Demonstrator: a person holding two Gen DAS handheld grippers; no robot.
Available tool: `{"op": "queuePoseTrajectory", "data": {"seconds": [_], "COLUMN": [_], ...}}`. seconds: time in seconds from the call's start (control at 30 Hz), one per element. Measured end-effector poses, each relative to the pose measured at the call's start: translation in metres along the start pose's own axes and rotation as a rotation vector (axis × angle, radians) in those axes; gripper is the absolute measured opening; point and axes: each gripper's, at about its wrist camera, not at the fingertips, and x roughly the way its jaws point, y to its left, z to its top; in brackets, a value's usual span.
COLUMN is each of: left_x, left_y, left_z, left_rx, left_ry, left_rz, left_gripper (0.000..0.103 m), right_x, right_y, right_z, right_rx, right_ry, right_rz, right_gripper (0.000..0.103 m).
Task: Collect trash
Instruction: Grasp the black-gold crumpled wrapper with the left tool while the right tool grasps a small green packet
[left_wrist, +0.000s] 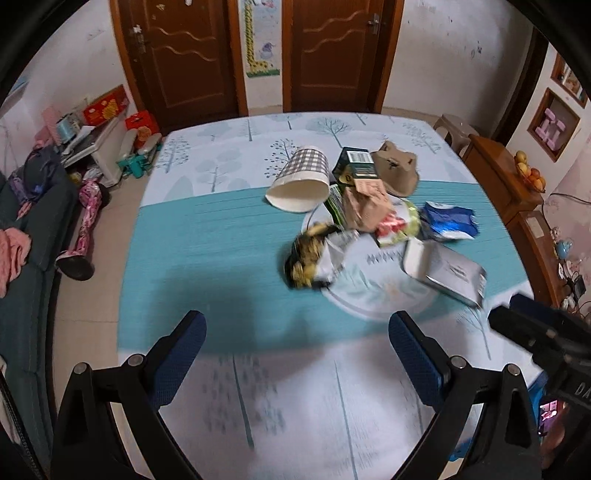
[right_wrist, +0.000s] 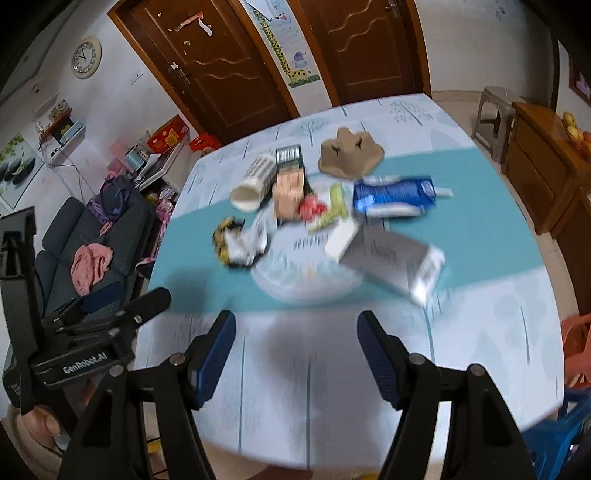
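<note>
Trash lies heaped mid-desk (left_wrist: 207, 236) around a white plate (left_wrist: 373, 295): one checked paper cup (left_wrist: 301, 177) on its side, mouth toward the near edge, one brown egg-carton piece (left_wrist: 397, 168), one blue wrapper (left_wrist: 448, 221), one grey box (left_wrist: 448, 271) lying aslant, one dark carton (left_wrist: 354, 164), a crumpled yellow-black bag (left_wrist: 308, 258). The near strip of the desk is bare. Left hand-held gripper (left_wrist: 297, 334) and right hand-held gripper (right_wrist: 295, 332) both hang spread, holding nothing.

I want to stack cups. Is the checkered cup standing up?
No, the checkered cup lies on its side on the table.
</note>
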Motion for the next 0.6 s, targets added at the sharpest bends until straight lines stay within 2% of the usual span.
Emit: {"op": "queuePoseTrajectory", "data": {"seconds": [0.13, 0.2, 0.27, 0.6], "left_x": [0.044, 0.062, 0.076, 0.125], "left_y": [0.0, -0.001, -0.001, -0.001], "left_z": [0.027, 0.035, 0.042, 0.053], "left_rx": [0.031, 0.047, 0.06, 0.067], "left_ry": [0.053, 0.077, 0.097, 0.171], "left_rz": [-0.025, -0.039, -0.048, -0.095], "left_gripper": [0.098, 0.098, 0.098, 0.097], "right_x": [0.034, 0.055, 0.073, 0.116], "right_y": [-0.004, -0.007, -0.012, -0.032], "right_z": [0.032, 0.046, 0.056, 0.085], "right_rx": [-0.012, -0.022, -0.011, 0.064], "right_ry": [-0.012, 0.006, 0.03, 0.067], "right_rz": [-0.024, -0.036, -0.027, -0.015], "right_gripper": [0.059, 0.05, 0.045, 0.044]}}
